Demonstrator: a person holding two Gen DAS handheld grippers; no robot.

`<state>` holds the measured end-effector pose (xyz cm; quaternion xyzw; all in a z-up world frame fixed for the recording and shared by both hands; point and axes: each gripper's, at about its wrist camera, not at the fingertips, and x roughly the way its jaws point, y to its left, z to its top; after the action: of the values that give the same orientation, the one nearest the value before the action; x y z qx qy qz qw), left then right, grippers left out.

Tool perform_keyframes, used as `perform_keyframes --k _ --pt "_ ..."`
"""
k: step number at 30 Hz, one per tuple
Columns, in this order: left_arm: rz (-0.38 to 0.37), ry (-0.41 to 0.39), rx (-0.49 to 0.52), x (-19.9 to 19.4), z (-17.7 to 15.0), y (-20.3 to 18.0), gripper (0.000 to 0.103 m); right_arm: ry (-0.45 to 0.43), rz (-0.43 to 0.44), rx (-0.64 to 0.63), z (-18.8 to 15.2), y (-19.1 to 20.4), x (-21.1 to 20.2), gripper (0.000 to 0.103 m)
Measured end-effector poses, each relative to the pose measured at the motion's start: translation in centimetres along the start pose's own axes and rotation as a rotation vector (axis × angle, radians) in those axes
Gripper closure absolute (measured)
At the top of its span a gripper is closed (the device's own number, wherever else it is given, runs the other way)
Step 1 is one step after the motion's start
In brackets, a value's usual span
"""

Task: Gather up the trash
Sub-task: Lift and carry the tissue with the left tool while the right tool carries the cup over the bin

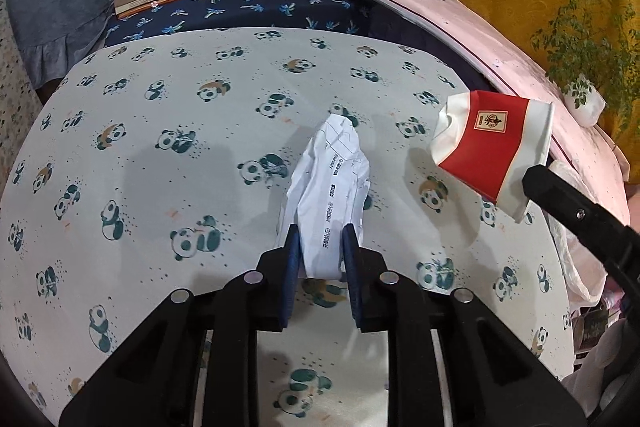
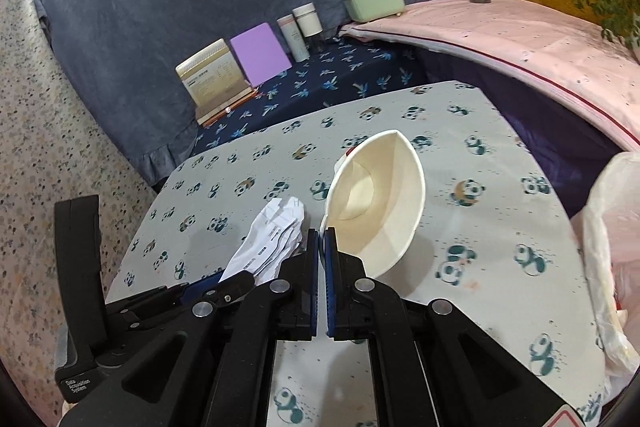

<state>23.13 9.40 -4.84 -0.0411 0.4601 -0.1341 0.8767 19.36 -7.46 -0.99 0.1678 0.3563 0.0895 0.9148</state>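
Between your left fingers (image 1: 322,247) the crumpled paper (image 1: 332,187) is clamped; the right fingers (image 2: 322,247) pinch the squashed cup (image 2: 376,203) rim. Keep both grips firm; carry toward the plastic bag (image 2: 612,227) beyond the right fingers.

Both wrist cameras look steeply down along their tongs, close above the panda-print cloth-covered bench (image 1: 160,99). Both views share this bench (image 2: 460,163) and the crumpled white printed paper (image 1: 332,187) (image 2: 272,231).

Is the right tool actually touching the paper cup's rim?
Touching. The right wrist view shows the right tool shut on the rim of the squashed paper cup, wall pinched between its pads; the left wrist view shows the cup lifted off the tablecloth.
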Motion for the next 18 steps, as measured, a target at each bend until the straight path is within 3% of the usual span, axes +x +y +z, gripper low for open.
perform_keyframes --k 18 --pt "-0.052 -0.043 0.151 -2.7 0.0 -10.2 0.082 -0.113 -0.048 0.092 0.4 -6.3 -7.1 0.099"
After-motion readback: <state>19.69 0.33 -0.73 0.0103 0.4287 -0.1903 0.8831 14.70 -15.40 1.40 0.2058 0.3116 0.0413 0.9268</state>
